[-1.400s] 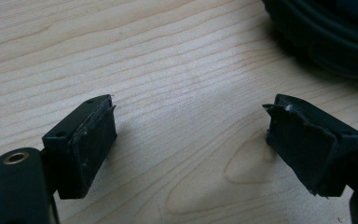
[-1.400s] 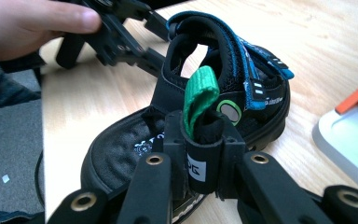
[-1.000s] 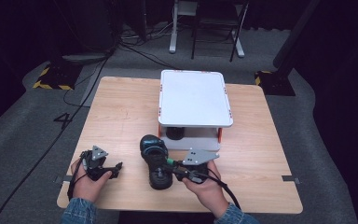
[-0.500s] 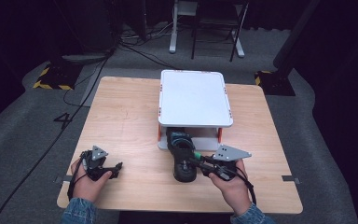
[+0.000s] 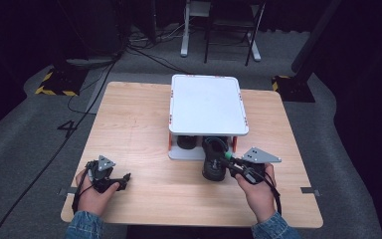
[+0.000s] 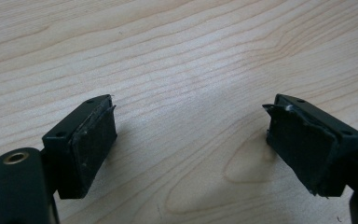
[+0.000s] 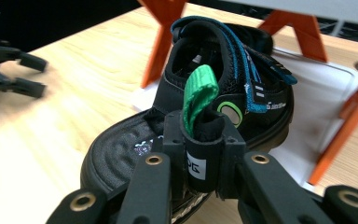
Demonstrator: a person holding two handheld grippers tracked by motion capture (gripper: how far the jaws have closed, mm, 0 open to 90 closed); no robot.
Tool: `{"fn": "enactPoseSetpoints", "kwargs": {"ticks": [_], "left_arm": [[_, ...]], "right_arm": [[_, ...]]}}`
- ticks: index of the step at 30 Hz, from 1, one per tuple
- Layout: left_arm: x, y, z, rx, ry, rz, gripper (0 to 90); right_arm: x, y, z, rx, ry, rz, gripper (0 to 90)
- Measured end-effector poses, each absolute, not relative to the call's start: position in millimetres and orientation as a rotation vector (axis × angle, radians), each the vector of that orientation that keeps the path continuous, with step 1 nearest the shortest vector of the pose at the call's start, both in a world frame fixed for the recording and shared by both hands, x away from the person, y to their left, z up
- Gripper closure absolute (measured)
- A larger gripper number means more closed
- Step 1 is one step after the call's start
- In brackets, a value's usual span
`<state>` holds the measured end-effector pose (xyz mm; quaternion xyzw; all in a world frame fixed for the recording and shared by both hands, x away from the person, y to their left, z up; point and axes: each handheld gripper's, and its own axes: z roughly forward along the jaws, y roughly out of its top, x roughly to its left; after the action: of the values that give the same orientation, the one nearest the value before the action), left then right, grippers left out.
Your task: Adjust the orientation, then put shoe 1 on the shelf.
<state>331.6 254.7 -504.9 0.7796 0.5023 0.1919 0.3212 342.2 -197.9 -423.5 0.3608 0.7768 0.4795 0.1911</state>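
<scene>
Wooden table (image 5: pixel 139 129) bearing white rack (image 5: pixel 206 102)

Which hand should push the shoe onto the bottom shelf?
Right. The right gripper is shut on the black sandal's heel strap, at the white two-tier rack. The left gripper is open, far off.

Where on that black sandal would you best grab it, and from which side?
By the heel strap, coming from behind the heel. On the sandal that strap stands upright above the flat sole, thin enough for two jaws, with a green pull loop on it. The right gripper is shut there now.
</scene>
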Motion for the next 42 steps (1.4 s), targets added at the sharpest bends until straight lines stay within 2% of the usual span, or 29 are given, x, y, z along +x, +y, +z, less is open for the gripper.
{"fn": "enactPoseSetpoints", "kwargs": {"ticks": [17,25,36,42], "left_arm": [[331.5,254.7,-504.9,2.049,1.319,0.504,15.7],[331.7,254.6,-504.9,2.047,1.322,0.503,15.4],[331.7,254.5,-504.9,2.047,1.322,0.503,15.4],[331.7,254.6,-504.9,2.046,1.322,0.503,15.4]], "right_arm": [[361.8,-213.5,-441.3,1.086,2.131,1.295,78.7],[374.7,-202.4,-448.6,1.071,2.113,1.258,78.7],[410.5,-183.0,-463.9,1.022,2.106,1.181,78.5],[413.5,-175.6,-466.1,0.945,2.109,1.149,75.6]]}}
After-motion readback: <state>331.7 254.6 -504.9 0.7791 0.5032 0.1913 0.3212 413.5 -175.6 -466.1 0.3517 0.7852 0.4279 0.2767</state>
